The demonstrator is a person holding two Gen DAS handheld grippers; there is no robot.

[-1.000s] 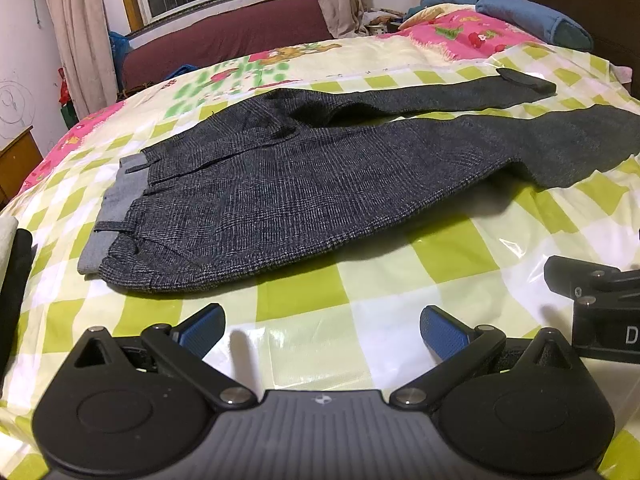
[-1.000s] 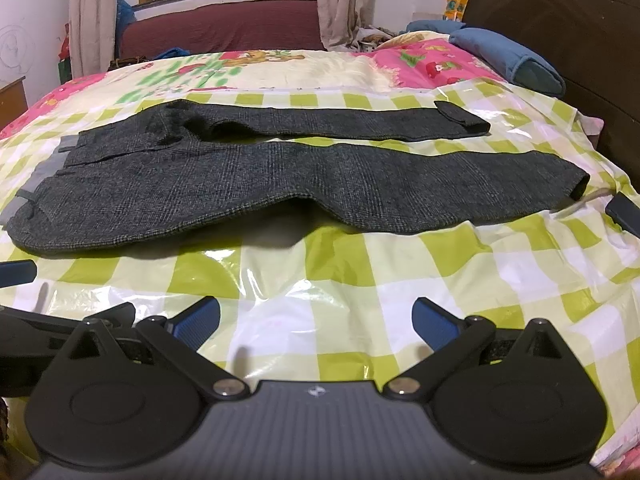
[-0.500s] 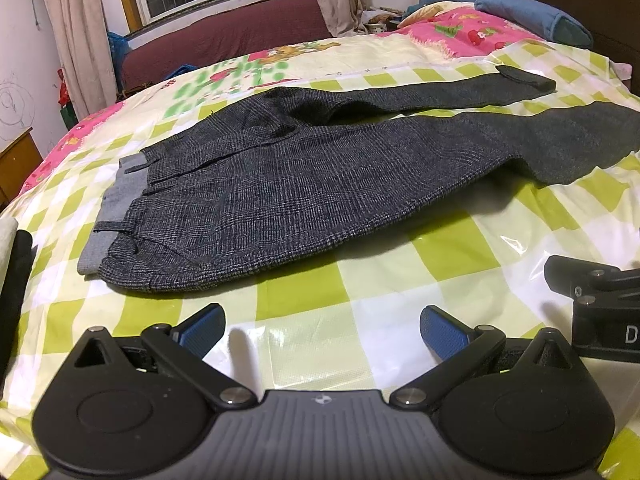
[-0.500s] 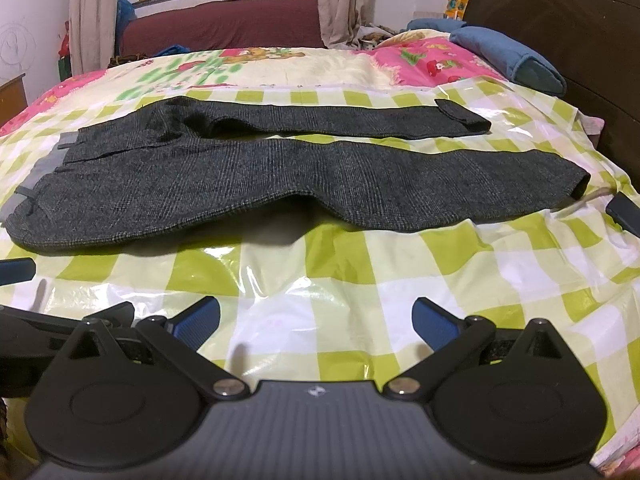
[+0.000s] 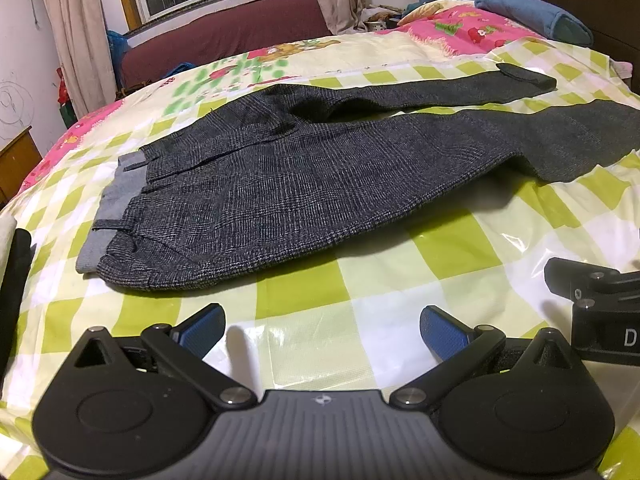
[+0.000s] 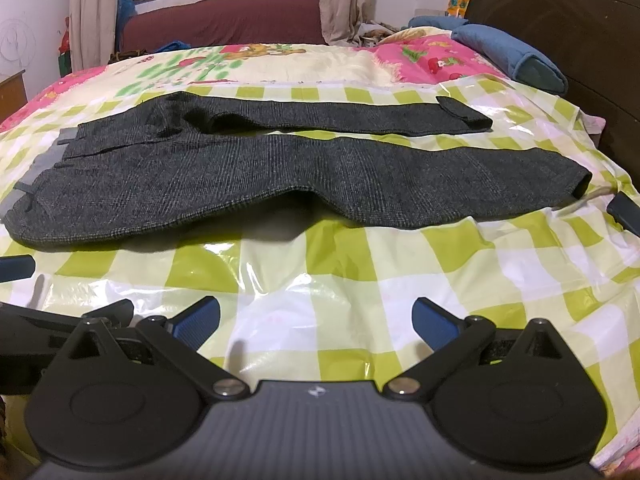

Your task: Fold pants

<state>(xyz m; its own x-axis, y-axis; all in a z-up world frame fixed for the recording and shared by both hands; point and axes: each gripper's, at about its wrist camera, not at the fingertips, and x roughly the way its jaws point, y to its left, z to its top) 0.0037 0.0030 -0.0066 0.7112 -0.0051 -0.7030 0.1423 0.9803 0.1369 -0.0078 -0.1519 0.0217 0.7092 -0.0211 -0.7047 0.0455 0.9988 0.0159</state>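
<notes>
Dark grey checked pants (image 5: 304,184) lie flat on the bed, waistband to the left, both legs stretched to the right and spread apart. They also show in the right wrist view (image 6: 280,172). My left gripper (image 5: 322,330) is open and empty, low over the sheet in front of the waist end. My right gripper (image 6: 316,320) is open and empty, in front of the near leg. Part of the right gripper (image 5: 600,300) shows at the right edge of the left wrist view.
A green and white checked plastic sheet (image 6: 360,280) covers the bed. A blue pillow (image 6: 508,56) and a dark headboard (image 6: 580,40) are at the right. A small dark object (image 6: 624,212) lies by the near leg's hem. A dark strip (image 5: 16,272) lies at the left edge.
Both views have shifted slightly; the pants sit a little higher and closer in frame. The pants have not moved and both grippers stay open.
</notes>
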